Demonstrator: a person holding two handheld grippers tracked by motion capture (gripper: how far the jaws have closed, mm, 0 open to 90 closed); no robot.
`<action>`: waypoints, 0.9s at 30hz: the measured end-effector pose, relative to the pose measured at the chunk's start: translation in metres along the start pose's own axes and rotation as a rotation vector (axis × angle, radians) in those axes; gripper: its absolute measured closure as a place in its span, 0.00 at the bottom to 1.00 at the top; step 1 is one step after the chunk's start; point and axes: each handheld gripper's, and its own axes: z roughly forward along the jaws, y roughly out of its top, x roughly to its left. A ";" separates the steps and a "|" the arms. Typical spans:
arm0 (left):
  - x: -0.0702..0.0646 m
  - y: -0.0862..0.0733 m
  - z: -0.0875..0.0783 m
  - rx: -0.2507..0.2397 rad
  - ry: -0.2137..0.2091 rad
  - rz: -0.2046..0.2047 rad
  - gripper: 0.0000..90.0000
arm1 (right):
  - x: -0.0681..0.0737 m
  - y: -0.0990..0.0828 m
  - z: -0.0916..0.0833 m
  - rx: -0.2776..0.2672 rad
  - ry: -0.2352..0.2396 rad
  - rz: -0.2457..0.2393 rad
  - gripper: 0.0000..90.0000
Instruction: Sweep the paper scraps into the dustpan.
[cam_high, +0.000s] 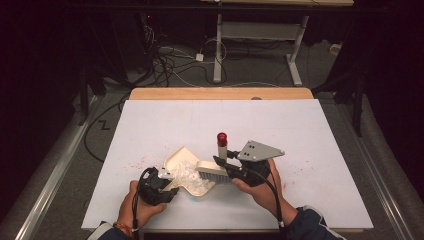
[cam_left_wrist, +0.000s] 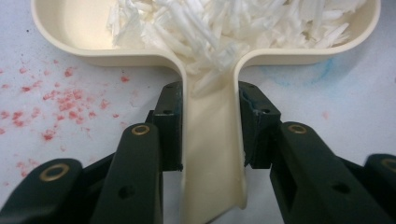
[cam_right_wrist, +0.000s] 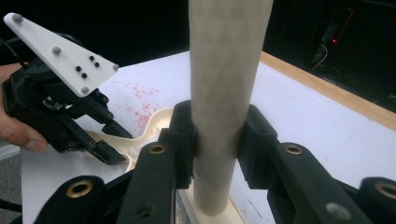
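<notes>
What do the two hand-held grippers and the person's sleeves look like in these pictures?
The left gripper and the right gripper are black, each with two blocky jaws carrying brass-coloured rivets. A grey three-cornered plate with small dark studs tops the right one. Black cables trail from both. The person wears dark blue sleeves with light trim and a beaded bracelet on the left wrist.

far table (cam_high: 220, 115): open | near: dustpan (cam_high: 182, 160), brush (cam_high: 212, 169), red-capped bottle (cam_high: 221, 140)

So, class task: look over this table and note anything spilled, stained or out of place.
Red specks stain the white table cover left of the dustpan, with more at its right. A faint blue smear sits beside the pan. The white shreds all lie inside the dustpan.
</notes>
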 end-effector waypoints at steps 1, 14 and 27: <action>0.000 0.000 0.000 -0.001 0.003 0.000 0.70 | 0.002 0.001 0.001 0.001 -0.007 -0.010 0.79; 0.005 0.000 -0.003 -0.004 0.001 -0.007 0.70 | -0.031 0.012 -0.007 -0.057 -0.091 0.036 0.79; 0.012 -0.002 -0.003 -0.004 0.013 -0.029 0.70 | -0.025 0.004 0.026 -0.009 -0.108 0.028 0.79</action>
